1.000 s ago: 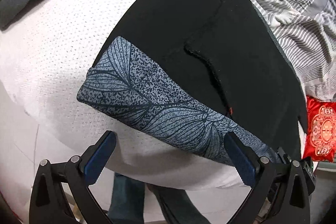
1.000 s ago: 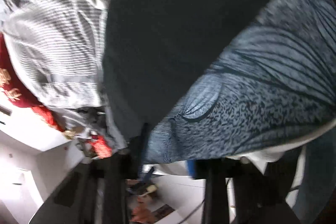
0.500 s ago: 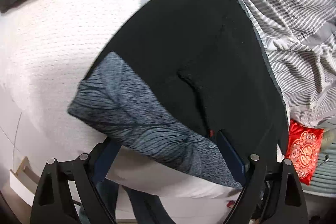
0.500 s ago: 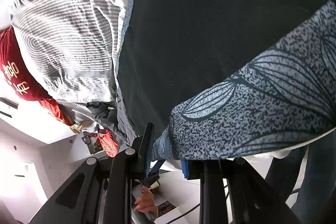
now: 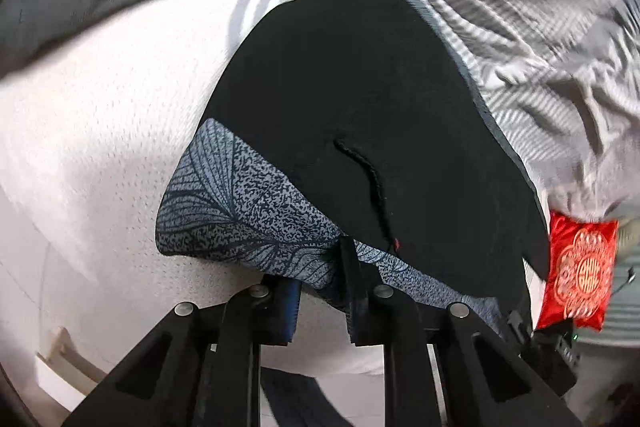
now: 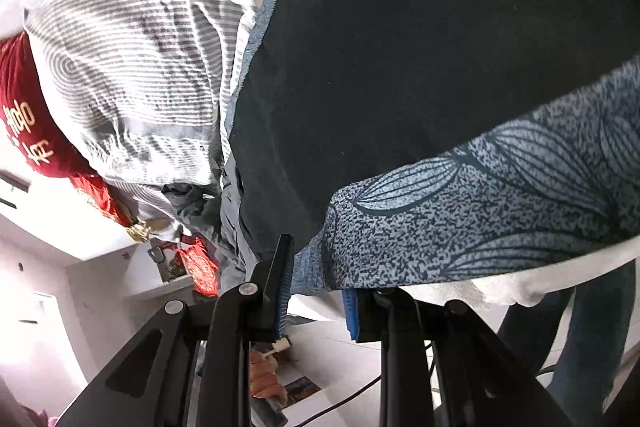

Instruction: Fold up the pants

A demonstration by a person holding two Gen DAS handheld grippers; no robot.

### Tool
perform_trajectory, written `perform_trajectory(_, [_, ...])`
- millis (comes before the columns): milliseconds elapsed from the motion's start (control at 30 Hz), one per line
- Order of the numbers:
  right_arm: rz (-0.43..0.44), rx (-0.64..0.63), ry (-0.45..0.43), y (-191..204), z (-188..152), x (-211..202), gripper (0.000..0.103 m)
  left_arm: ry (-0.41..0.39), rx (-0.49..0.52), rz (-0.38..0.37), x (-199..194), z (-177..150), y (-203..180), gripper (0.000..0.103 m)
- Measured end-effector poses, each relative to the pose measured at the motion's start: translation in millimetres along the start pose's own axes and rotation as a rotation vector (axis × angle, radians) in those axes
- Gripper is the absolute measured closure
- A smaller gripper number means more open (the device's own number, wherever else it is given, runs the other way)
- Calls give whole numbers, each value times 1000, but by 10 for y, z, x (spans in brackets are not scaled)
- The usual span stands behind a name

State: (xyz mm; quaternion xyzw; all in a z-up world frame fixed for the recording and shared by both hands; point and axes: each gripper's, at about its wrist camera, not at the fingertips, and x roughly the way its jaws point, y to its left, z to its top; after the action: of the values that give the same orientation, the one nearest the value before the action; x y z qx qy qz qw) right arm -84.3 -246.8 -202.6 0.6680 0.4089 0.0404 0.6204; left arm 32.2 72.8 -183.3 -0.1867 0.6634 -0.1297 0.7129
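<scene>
Two black grippers, the left gripper (image 5: 320, 291) and the right gripper (image 6: 316, 291), are each pinched tight on the leafy grey waistband of the black cloth pants (image 5: 360, 131). The pants lie at the near edge of the white bumpy mattress (image 5: 100, 147). Lift both together, keeping the band level, so the fold lands straight.

left gripper (image 5: 320, 267): jaws, wide apart a second ago, now clamped on waistband (image 5: 256, 211) (lower centre of frame) | waistband: flat before, now bunched at the pinch | right gripper (image 6: 316, 279): frame sharper, pants (image 6: 440, 47) edge lifted slightly
</scene>
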Motion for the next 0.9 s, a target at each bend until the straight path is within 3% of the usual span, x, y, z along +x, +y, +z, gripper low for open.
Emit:
perform_trajectory(267, [0, -80, 16, 446, 195, -183, 80, -66, 153, -2, -462, 295, -580, 84])
perform_trajectory(467, [-15, -124, 82, 804, 706, -191, 80, -127, 214, 5, -567, 747, -1072, 84])
perform_trajectory(733, [-85, -143, 215, 1107, 1758, 242, 80, -175, 206, 60, -112, 1480, -1538, 84])
perform_trajectory(900, [-116, -150, 267, 1128, 2402, 617, 80, -195, 211, 141, 357, 1859, -1746, 84])
